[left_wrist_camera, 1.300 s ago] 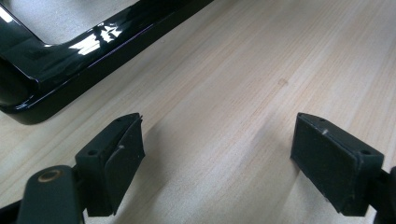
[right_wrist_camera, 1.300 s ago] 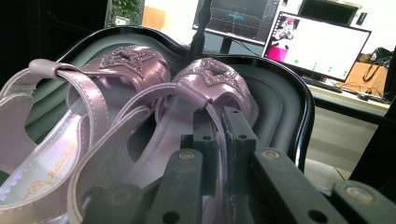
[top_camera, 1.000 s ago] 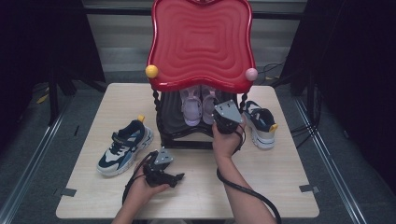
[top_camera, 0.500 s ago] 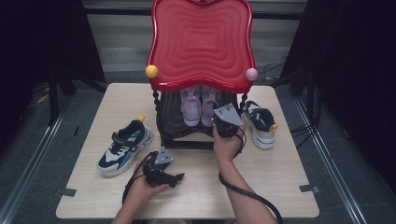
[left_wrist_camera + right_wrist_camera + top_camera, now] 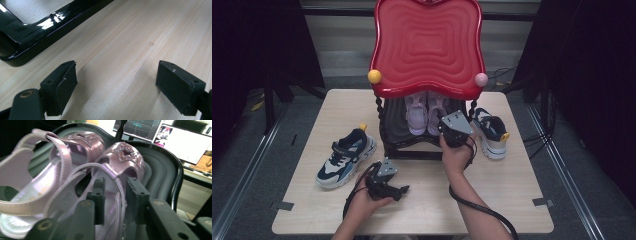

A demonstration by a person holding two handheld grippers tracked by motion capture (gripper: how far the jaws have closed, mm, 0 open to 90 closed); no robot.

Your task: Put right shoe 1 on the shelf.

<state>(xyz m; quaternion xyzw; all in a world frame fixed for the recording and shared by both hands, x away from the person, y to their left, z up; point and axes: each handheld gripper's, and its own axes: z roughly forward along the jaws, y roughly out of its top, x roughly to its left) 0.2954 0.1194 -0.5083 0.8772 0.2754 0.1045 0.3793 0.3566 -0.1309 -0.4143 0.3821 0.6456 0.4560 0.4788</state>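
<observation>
Red top (image 5: pixel 427 45) hides most of pink sandals (image 5: pixel 426 112).

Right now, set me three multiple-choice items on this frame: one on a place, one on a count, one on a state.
1. Where are the sandals?
A. on the rack's lower shelf
B. on the floor
C. on the red top

2. How many sneakers lie on the table?
A. one
B. two
C. four

3. How does the left gripper stand?
A. shut on a sneaker
B. shut on a sandal
C. open over bare wood

A: the pink pair sits under the red top. B: left sneaker, right sneaker. C: nothing lies between its jaws.
</observation>
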